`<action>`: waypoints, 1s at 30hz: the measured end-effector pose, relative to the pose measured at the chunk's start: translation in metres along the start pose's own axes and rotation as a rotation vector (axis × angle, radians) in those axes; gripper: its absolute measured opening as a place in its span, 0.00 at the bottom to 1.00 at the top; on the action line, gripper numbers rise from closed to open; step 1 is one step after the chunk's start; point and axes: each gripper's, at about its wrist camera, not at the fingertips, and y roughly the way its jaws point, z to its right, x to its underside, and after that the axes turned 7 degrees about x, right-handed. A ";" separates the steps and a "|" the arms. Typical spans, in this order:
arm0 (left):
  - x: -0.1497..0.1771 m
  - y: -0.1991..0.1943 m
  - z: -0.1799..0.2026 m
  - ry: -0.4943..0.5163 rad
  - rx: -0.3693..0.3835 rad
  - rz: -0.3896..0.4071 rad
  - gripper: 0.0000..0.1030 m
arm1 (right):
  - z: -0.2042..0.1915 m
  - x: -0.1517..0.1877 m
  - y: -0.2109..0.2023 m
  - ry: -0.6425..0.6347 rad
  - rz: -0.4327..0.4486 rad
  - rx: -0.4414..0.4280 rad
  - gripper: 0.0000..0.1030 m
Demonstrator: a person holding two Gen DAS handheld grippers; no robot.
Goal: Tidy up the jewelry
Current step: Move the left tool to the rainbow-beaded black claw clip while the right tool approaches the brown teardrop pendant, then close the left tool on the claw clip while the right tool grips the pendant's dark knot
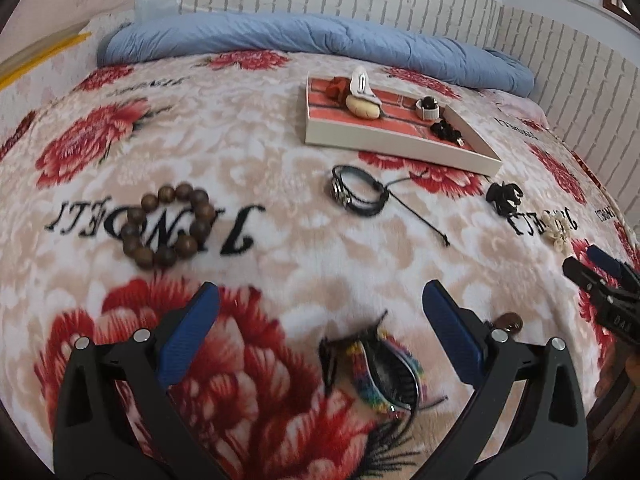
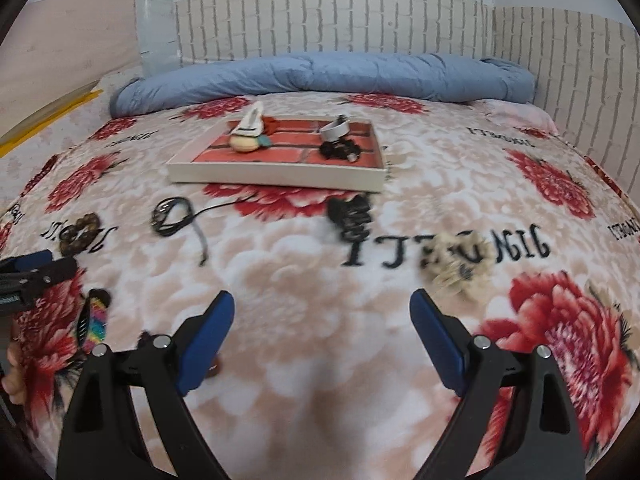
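Beyond the left gripper (image 1: 320, 324), jaws spread, a ring of round wooden beads (image 1: 166, 224) lies left; a woven rainbow bracelet (image 1: 384, 368) sits between them on plush floral blanket (image 1: 260, 160). Bare fleece fills the right gripper (image 2: 322, 332)'s spread jaws; a shallow rectangular tray (image 2: 276, 178) lies well ahead.

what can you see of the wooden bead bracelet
The bead bracelet is a closed ring of large, round, dark brown beads that look like polished wood, strung close together. It lies flat on the floral blanket, over the black printed lettering, left of the black cord bracelet and outside the tray. Nothing else touches it. In the right wrist view it appears small and blurred.
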 end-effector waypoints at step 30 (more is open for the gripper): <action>0.033 0.030 0.019 0.103 0.050 -0.130 0.59 | -0.075 0.027 0.006 -0.116 -0.051 -0.037 0.85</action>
